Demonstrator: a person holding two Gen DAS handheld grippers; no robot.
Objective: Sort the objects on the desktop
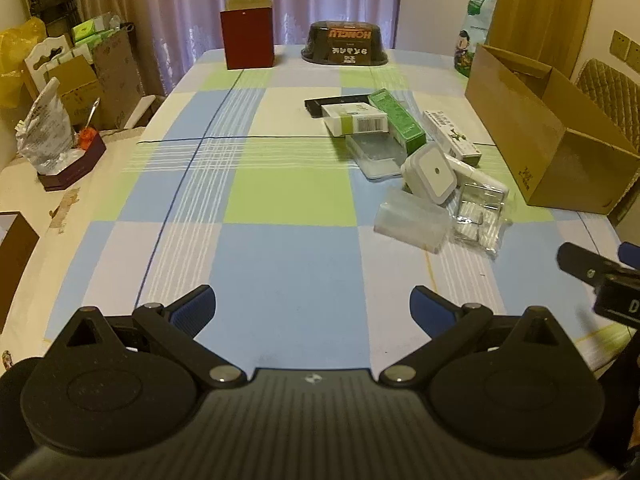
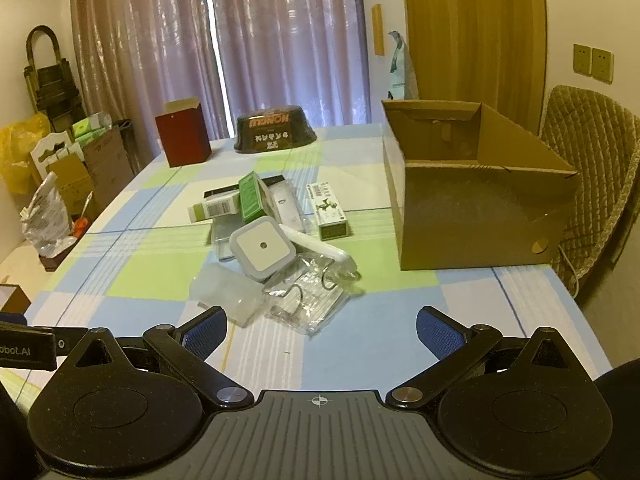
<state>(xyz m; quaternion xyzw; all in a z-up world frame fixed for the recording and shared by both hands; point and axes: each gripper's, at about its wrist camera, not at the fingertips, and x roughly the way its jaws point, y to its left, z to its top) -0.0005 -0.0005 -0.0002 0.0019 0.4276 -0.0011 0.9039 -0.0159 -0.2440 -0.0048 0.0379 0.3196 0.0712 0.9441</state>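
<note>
Left wrist view: my left hand-held gripper hangs over bare checked cloth on the counter, its blue-padded fingers spread wide with nothing between them.
Right wrist view: my right hand-held gripper is just as wide apart and empty, low over the near edge of the counter.
Pile: the things to sort lie heaped together right of the counter's middle, beside the cardboard box but not in it.
What I can name: a white square gadget on top, a green carton leaning on a white barcoded carton, and a white-and-green carton nearest the cardboard box.
Hard to make out: a frosted plastic case and a crinkled clear packet at the near side; I cannot tell what the packet holds. A clear flat tray sits partly buried under the cartons.
Cut off: only a tip of the right hand-held gripper shows at the left view's right edge.
Cardboard box: open on top; its floor is mostly hidden from me by its near wall.
Far end: a red box and a dark upturned tub stand well apart from the pile.
</note>
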